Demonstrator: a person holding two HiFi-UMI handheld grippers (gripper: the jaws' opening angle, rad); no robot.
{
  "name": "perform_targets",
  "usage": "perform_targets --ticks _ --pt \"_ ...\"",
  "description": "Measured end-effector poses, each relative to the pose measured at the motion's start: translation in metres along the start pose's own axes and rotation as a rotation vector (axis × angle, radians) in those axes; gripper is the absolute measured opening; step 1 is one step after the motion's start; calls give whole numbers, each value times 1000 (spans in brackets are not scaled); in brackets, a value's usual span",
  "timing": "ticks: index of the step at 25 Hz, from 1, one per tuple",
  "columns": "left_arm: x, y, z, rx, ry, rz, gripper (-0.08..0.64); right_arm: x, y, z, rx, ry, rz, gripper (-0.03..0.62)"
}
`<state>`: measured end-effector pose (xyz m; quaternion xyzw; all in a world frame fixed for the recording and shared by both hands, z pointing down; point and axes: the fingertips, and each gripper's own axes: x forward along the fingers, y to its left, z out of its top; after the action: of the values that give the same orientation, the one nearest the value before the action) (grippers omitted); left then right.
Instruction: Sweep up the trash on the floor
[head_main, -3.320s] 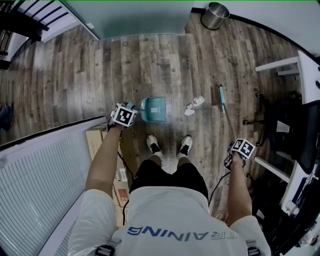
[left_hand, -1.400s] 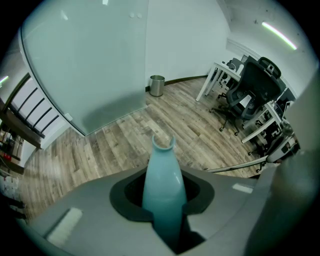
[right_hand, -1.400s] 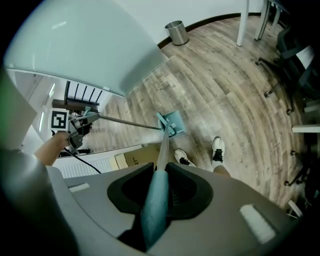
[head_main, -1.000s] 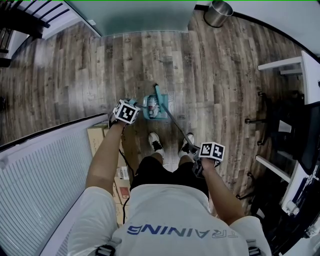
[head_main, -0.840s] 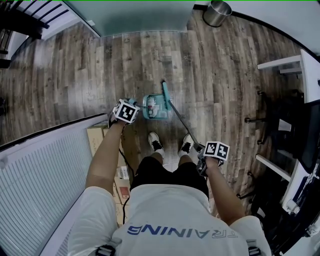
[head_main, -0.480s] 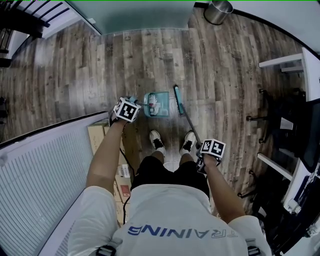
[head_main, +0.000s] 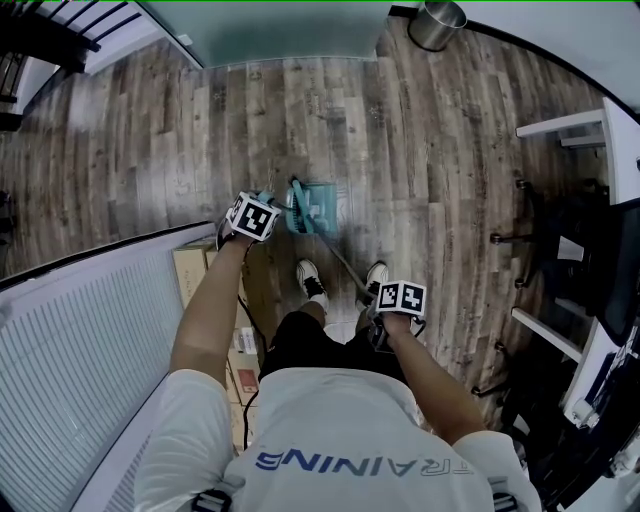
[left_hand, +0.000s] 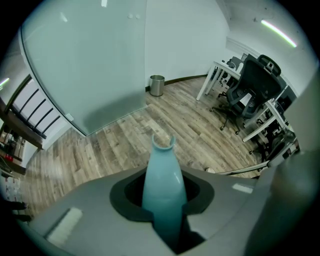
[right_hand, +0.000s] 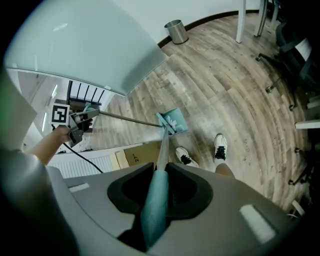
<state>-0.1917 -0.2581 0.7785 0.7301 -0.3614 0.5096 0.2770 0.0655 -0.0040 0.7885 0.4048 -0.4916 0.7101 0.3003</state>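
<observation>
A teal dustpan (head_main: 318, 208) stands on the wood floor ahead of the person's shoes (head_main: 311, 283). My left gripper (head_main: 258, 208) is shut on the dustpan's teal handle end (left_hand: 162, 175) and holds it still. The broom's teal head (head_main: 299, 203) rests over the pan's mouth. Its thin stick runs back to my right gripper (head_main: 378, 310), which is shut on the teal grip (right_hand: 155, 205). In the right gripper view, white trash (right_hand: 171, 121) lies inside the dustpan (right_hand: 176, 121), and my left gripper (right_hand: 76, 127) shows at the left.
A metal bin (head_main: 438, 25) stands at the far wall by the frosted glass panel. A cardboard box (head_main: 190, 268) and a white slatted panel (head_main: 80, 340) lie at the left. An office chair (head_main: 580, 250) and white desks (head_main: 620, 150) fill the right side.
The broom head has swung from the right of the dustpan back left onto its mouth, and my right gripper has come left toward the body. The trash has gone from floor to dustpan. Left gripper unmoved.
</observation>
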Motion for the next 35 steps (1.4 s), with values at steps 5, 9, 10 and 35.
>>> perform_targets --ticks 5,9,10,35 --pt "2 -1 -2 -7 9 -11 92 -10 -11 5 -15 -6 -12 110" --pt "4 -2 -8 -17 36 -17 94 -16 -15 7 -11 -11 -9 109" --pt "3 -1 -10 -10 31 -10 96 -19 -15 7 -15 -14 -8 110" --pt "-260 -45 92 -287 -809 170 195 -124 -93 53 -90 -218 -124 110"
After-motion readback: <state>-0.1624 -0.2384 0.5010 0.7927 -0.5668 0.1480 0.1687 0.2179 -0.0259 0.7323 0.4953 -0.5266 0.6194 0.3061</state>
